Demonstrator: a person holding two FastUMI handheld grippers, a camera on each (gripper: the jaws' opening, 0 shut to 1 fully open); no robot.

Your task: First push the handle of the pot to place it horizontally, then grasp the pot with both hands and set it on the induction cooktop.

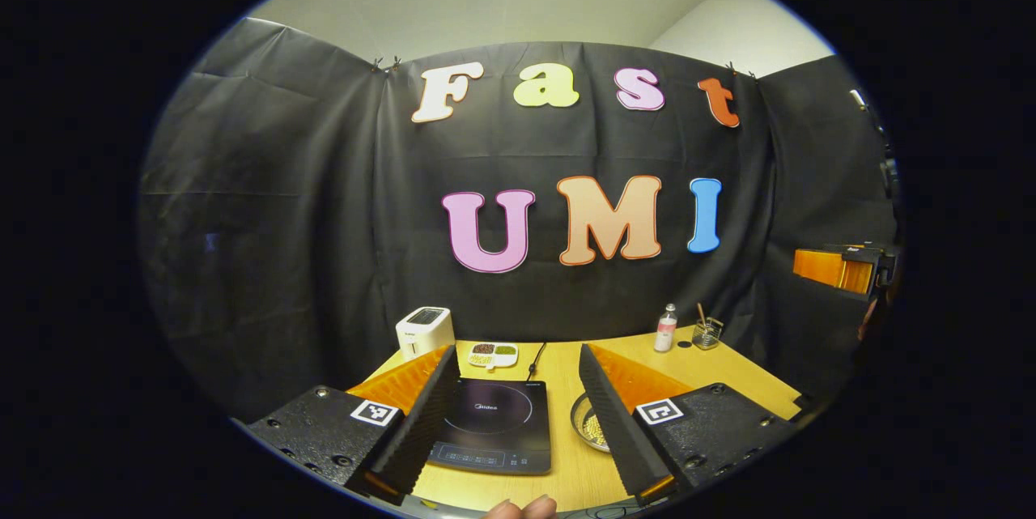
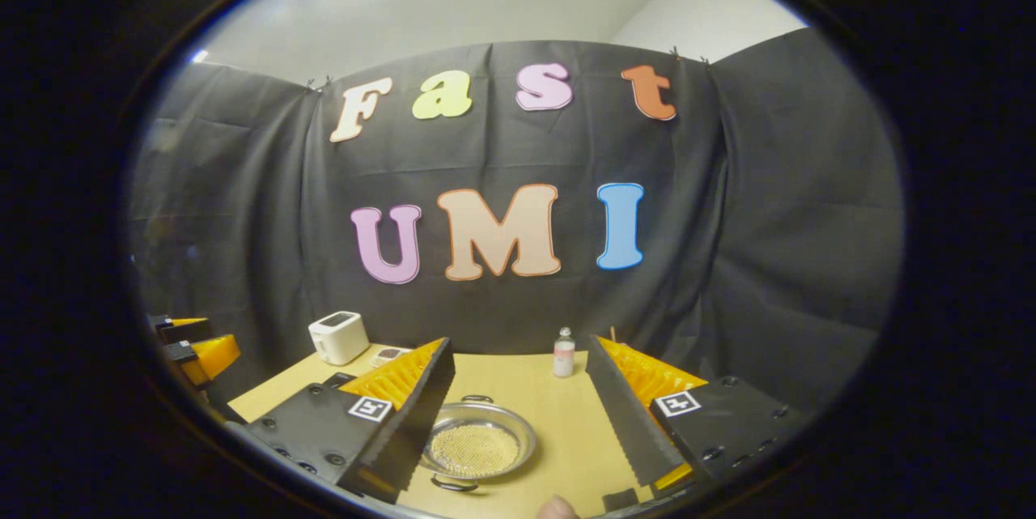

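Nothing begun yet: both grippers hover wide open and empty.

Right gripper (image 2: 526, 422) frames the pot (image 2: 476, 448), handles near and far, unpushed; left gripper (image 1: 502, 414) frames the induction cooktop (image 1: 494, 426), just left of the pot. Push, grasp, placing remain.
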